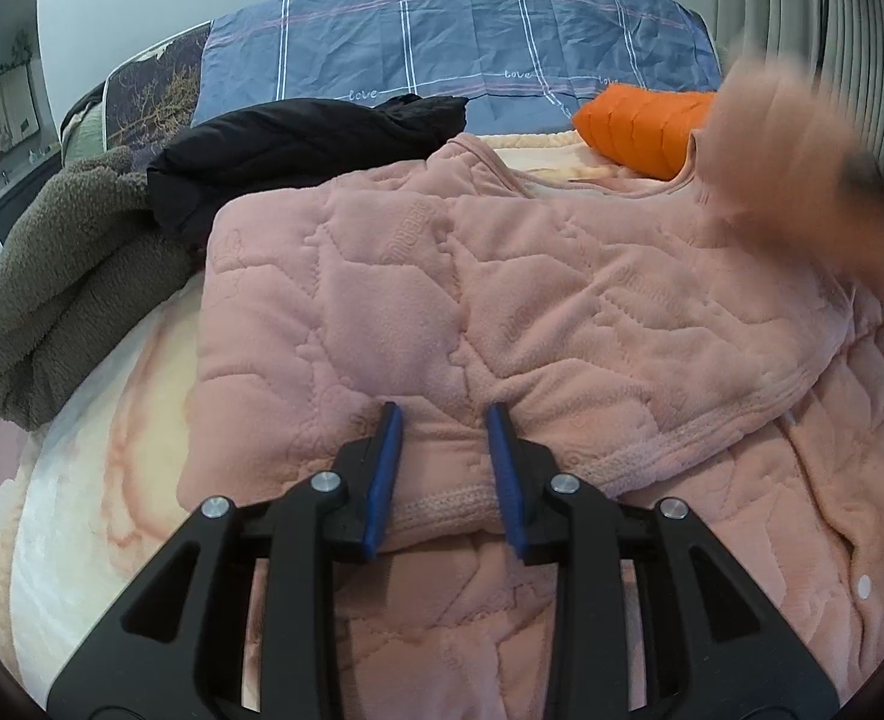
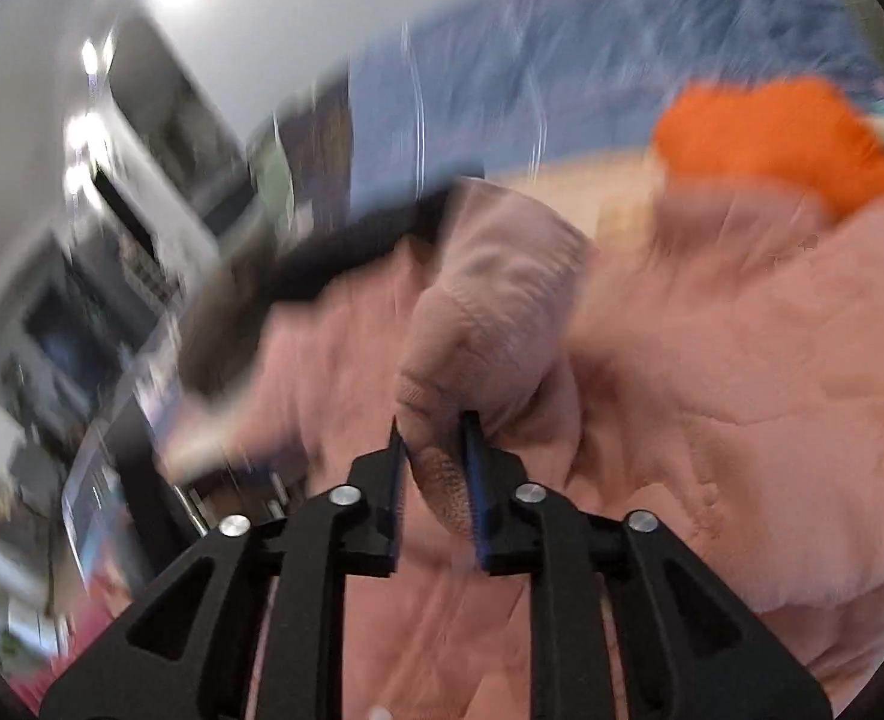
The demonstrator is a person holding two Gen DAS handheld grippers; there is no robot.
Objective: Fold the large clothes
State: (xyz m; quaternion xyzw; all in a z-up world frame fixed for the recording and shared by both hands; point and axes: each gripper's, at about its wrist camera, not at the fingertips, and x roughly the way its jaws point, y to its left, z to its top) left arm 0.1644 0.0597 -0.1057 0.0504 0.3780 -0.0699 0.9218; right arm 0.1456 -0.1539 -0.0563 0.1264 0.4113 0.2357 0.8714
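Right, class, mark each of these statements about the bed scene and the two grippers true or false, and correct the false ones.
1. The left gripper is clamped on the hem of the pink quilted jacket. True.
2. The right gripper holds nothing. False: pink fabric, a ribbed cuff, is pinched between its pads.
3. A black garment lies beyond the pink jacket. True.
4. The orange padded item lies on top of the brown fleece. False: they lie at opposite sides of the bed.
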